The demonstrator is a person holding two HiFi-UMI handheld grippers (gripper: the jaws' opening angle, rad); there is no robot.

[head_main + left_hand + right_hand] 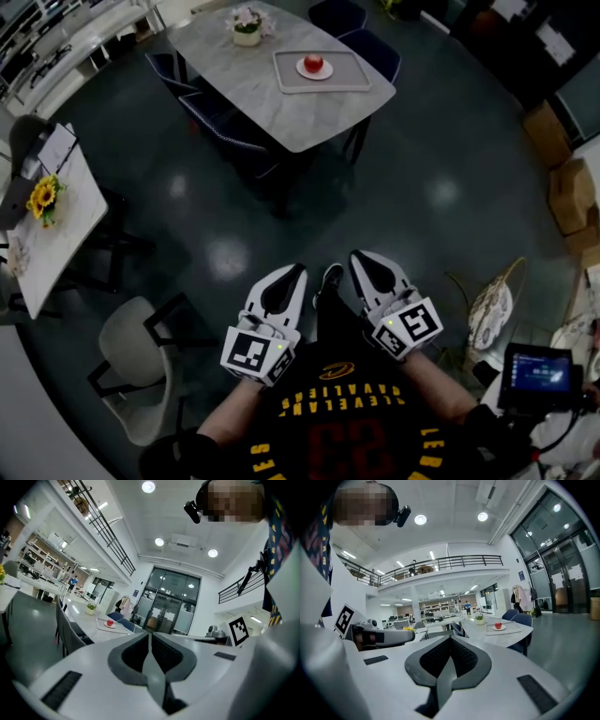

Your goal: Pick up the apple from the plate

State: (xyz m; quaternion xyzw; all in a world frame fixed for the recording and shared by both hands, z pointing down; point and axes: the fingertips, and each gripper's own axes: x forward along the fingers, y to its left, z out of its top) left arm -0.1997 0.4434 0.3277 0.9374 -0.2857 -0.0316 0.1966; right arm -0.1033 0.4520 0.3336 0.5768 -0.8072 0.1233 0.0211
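Head view shows the apple [313, 64] sitting on a small white plate [302, 72] at the far end of the scene. The plate rests on a grey tray [354, 77] on a pale stone-patterned table [281, 108]. A pot of flowers [247, 25] stands on the same table to the left of the tray, and dark blue chairs [379, 54] are tucked around it. Both grippers are near the person's body at the near edge of the view, well apart from that table, with dark glossy floor [422, 187] between. The left gripper [292, 273] has its jaws pressed together with nothing between them, and the right gripper [365, 259] is likewise closed and empty. Both point toward the far table, and in each gripper view the apple appears small and distant beyond the closed tips. At the left a second white table [75, 211] carries sunflowers [42, 198], and a light grey chair [131, 352] stands near the left gripper.
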